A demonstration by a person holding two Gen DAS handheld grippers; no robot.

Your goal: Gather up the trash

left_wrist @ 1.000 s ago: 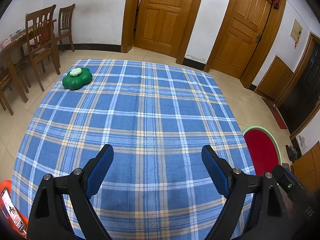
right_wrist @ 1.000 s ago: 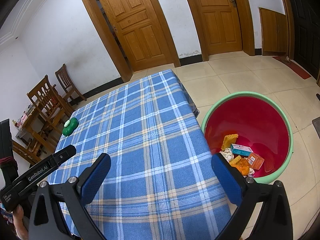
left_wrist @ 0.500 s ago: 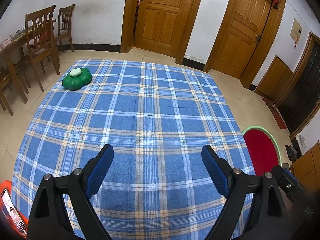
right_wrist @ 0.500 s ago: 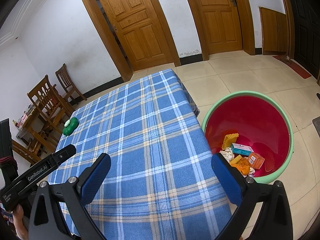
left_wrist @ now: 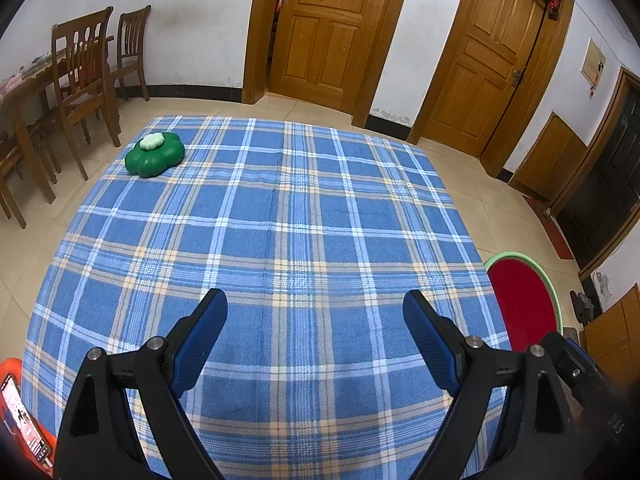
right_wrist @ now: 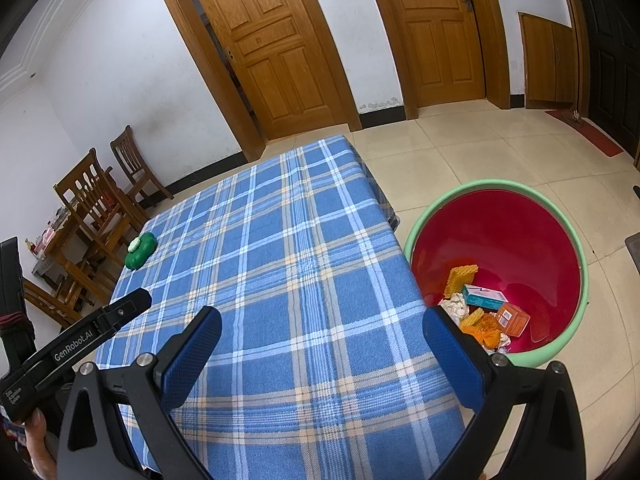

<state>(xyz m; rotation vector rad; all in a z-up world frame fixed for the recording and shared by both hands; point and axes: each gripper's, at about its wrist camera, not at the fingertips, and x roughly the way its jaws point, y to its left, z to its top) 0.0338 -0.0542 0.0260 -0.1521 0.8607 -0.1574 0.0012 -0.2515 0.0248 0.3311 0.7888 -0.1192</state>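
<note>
I hold both claws, left and right, wide and empty over the tabletop; the trash lies in the bin.

Home dining rm: wooden doors, dining chairs, tiled floor, plaid-clothed table.

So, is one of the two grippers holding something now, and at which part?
Nothing is held. The left gripper and the right gripper both stand open over the checked tablecloth, with only cloth showing between their fingers.
</note>
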